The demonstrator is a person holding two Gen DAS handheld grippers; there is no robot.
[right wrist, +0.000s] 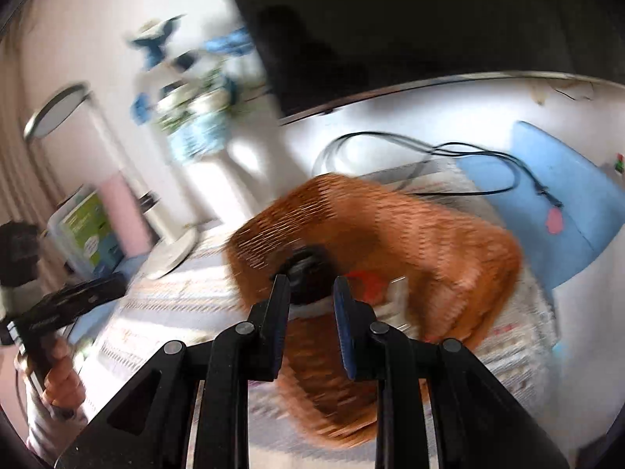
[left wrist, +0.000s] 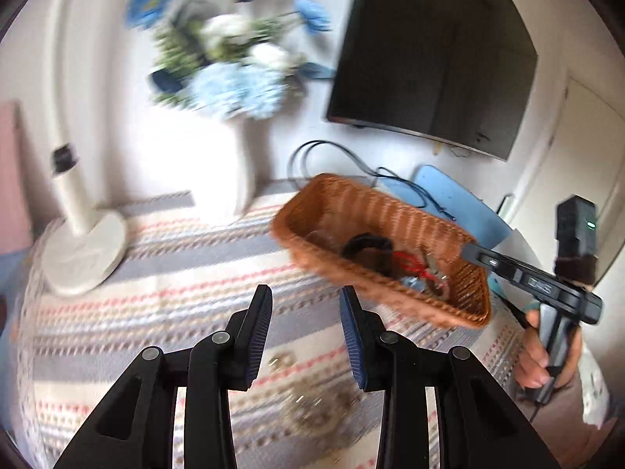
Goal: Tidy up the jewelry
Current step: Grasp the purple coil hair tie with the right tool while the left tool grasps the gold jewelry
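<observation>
While my left claw [left wrist: 305, 305] hangs apart and empty, my right claw [right wrist: 311, 293], also apart, sits nearer, directly above the wicker basket [left wrist: 461, 305] holding the jewelry [left wrist: 418, 269].

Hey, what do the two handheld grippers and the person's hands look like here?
Both the left gripper and right gripper have black linkage arms with silver rivets and ribbed blue finger pads. The right one carries a black box with a green light. Bare hands grip the black handles.
</observation>
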